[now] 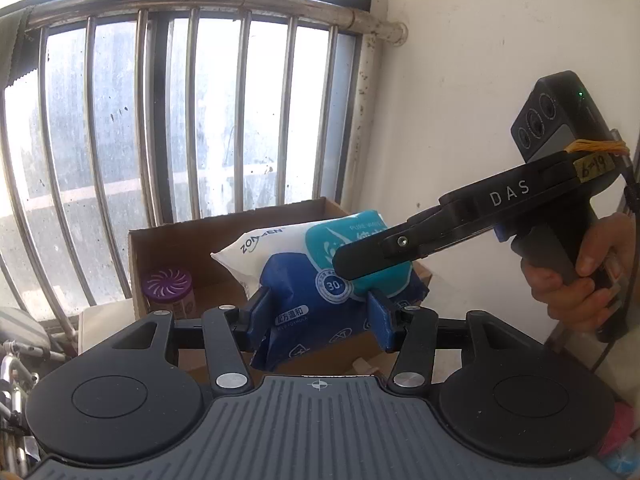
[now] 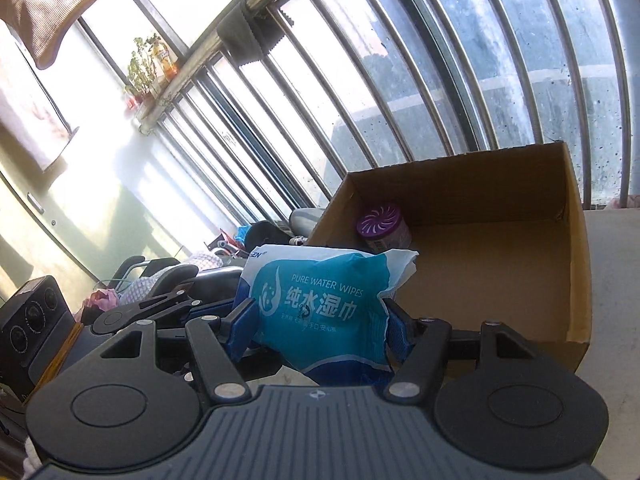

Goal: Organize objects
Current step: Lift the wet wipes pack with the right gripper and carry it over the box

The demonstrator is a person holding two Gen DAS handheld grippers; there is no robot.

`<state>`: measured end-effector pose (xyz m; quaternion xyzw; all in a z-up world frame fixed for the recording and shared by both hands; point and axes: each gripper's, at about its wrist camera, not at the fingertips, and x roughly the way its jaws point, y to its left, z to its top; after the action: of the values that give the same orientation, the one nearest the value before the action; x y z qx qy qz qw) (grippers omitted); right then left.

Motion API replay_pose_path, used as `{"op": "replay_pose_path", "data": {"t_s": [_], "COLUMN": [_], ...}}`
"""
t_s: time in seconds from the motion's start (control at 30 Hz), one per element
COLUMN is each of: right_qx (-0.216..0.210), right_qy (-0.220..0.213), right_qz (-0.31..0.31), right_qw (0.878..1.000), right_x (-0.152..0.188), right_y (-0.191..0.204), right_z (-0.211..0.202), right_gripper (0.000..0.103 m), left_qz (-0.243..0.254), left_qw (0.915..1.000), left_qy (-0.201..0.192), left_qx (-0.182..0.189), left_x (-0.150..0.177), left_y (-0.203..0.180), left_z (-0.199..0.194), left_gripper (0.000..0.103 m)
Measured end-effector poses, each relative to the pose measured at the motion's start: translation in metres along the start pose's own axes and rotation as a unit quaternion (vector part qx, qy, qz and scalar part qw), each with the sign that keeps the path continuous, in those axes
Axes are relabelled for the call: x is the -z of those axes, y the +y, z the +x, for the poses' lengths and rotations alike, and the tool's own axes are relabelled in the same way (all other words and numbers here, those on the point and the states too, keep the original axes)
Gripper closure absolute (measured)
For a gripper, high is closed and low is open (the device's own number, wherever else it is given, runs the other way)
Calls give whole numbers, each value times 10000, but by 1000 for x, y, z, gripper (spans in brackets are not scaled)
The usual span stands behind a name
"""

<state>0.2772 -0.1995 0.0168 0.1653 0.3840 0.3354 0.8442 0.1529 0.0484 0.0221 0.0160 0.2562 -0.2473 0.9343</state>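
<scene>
In the left wrist view my left gripper (image 1: pixel 320 312) is shut on a dark blue wipes pack (image 1: pixel 308 288), its blue pads pressing both sides. From the right, my right gripper (image 1: pixel 360 264) reaches in, held by a person's hand (image 1: pixel 576 280); it grips a teal and white wipes pack (image 1: pixel 276 246) that lies just above the blue one. The right wrist view shows that gripper (image 2: pixel 320 322) shut on the teal "Pure Water Wipes" pack (image 2: pixel 316 292). Both packs hang in front of an open cardboard box (image 2: pixel 500 208), which has a purple-lidded jar (image 2: pixel 382 224) in its far left corner.
Window bars (image 1: pixel 192 120) stand right behind the box (image 1: pixel 172 248), and a white wall (image 1: pixel 460 100) is on its right. Clutter with metal frames and cloth (image 2: pixel 168 276) lies to the box's left. A pale ledge (image 2: pixel 616 280) runs along the box's right side.
</scene>
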Motion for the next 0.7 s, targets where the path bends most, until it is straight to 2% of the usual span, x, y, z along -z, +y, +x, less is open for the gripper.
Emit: {"op": "replay_pose_path", "data": {"t_s": [0.27,0.33,0.43,0.5,0.6,0.7], "right_qx": [619,724,802,822,909,887], "right_qy": [297,436,544,621,622,721], "right_qz": [203,394,668,887,1183,1477], "right_qw": [9974,9956,9930,9907,9868,9824], "right_x": [-57,-66,-75,-79,-82,-82], "right_y": [-37,-54,-78,-98,-118,-133], "right_z": [68,87,115,136,161,178], "right_gripper": [33,33,33,34,34,36], "left_qz": [-321,-374,-481,-341,-508,103], "left_qw": [9965,9917,9857,9829,9776,9714], "left_qy": [776,1224,1610,1808,1987,2156], "left_qx": [26,130,90,-92,-469,-989], "left_x": [-32,-38,-38,-36,-33,-23], "left_y": [50,67,85,90,95,82], "left_z": [89,118,150,171,195,204], "left_gripper": [52,52,52,52,52,53]}}
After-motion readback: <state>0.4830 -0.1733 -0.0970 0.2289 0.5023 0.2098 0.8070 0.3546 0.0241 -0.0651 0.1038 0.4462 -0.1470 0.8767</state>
